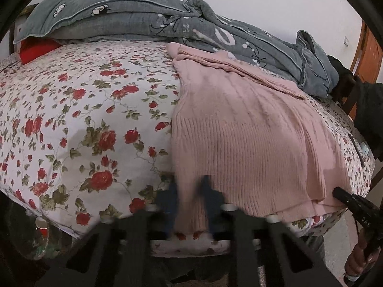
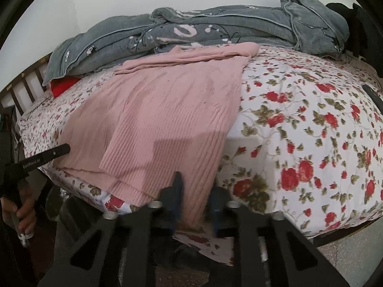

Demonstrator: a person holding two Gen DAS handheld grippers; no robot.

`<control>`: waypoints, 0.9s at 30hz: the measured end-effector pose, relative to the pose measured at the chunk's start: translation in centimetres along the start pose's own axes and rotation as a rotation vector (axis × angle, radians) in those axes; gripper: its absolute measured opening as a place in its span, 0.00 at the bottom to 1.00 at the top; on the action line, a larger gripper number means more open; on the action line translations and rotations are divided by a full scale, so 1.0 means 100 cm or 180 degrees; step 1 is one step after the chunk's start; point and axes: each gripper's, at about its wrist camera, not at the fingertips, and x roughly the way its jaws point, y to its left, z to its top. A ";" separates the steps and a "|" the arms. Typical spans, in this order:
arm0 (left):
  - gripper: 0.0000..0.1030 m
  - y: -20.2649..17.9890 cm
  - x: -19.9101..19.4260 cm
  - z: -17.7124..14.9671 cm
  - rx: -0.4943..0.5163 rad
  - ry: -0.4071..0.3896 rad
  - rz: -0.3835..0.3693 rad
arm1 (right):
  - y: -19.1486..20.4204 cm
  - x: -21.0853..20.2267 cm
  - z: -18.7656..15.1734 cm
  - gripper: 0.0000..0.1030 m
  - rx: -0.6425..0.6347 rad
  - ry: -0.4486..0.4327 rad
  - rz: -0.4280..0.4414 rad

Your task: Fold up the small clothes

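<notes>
A pink ribbed knit sweater (image 1: 251,131) (image 2: 167,110) lies spread flat on a floral bedsheet (image 1: 83,119) (image 2: 299,119), its hem hanging over the near edge of the bed. My left gripper (image 1: 189,191) is shut on the hem's left corner, the knit pinched between its blurred blue pads. In the right wrist view its black tip (image 2: 59,150) touches that same edge. My right gripper (image 2: 196,191) is shut on the hem's right corner, and its tip (image 1: 340,191) shows in the left wrist view.
A crumpled grey quilt (image 1: 143,21) (image 2: 215,28) runs along the far side by the wall, over the sweater's top. A red item (image 1: 36,50) (image 2: 62,86) lies under its end. A dark flat object (image 2: 373,98) rests on the sheet. A red cup (image 1: 42,227) stands below the bed.
</notes>
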 end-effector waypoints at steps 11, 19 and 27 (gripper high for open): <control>0.07 0.031 -0.012 0.005 -0.0214 -0.0092 -0.0102 | -0.028 -0.023 0.000 0.05 0.0120 -0.0257 0.0019; 0.10 0.022 0.001 0.000 -0.0151 0.0016 0.0005 | -0.025 -0.010 -0.004 0.06 0.0128 -0.0182 -0.0010; 0.10 0.019 0.002 0.000 -0.0112 -0.0009 0.0018 | -0.020 -0.005 -0.005 0.07 0.0053 -0.0141 -0.0145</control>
